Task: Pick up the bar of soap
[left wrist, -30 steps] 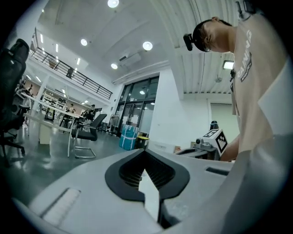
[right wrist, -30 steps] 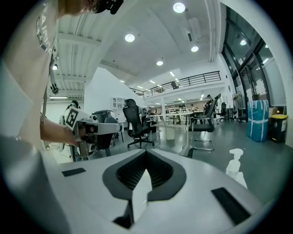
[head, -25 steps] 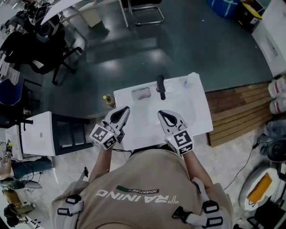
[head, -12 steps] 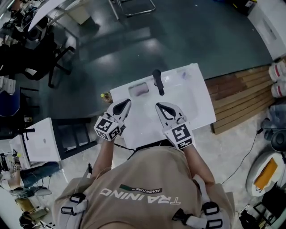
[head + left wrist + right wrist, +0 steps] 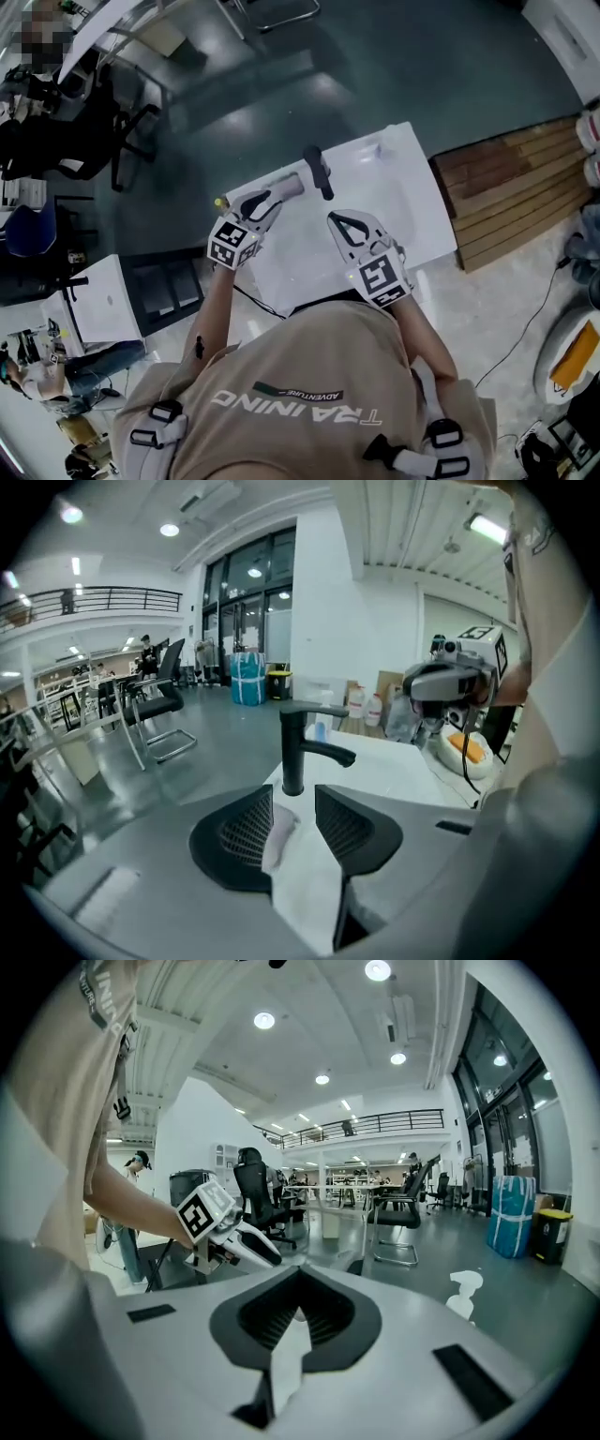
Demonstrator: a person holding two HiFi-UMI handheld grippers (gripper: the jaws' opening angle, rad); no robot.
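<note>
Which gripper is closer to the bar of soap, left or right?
Left. The left gripper is at the bar of soap, its fingers opening with the soap between them. The right gripper hangs over the sink, across the faucet from the soap.

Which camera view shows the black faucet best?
The left gripper view: the black faucet stands upright near the middle of the picture, and its column and spout are seen from the side. The head view shows it only from above, as a small dark bar. In the right gripper view I cannot make it out.
</note>
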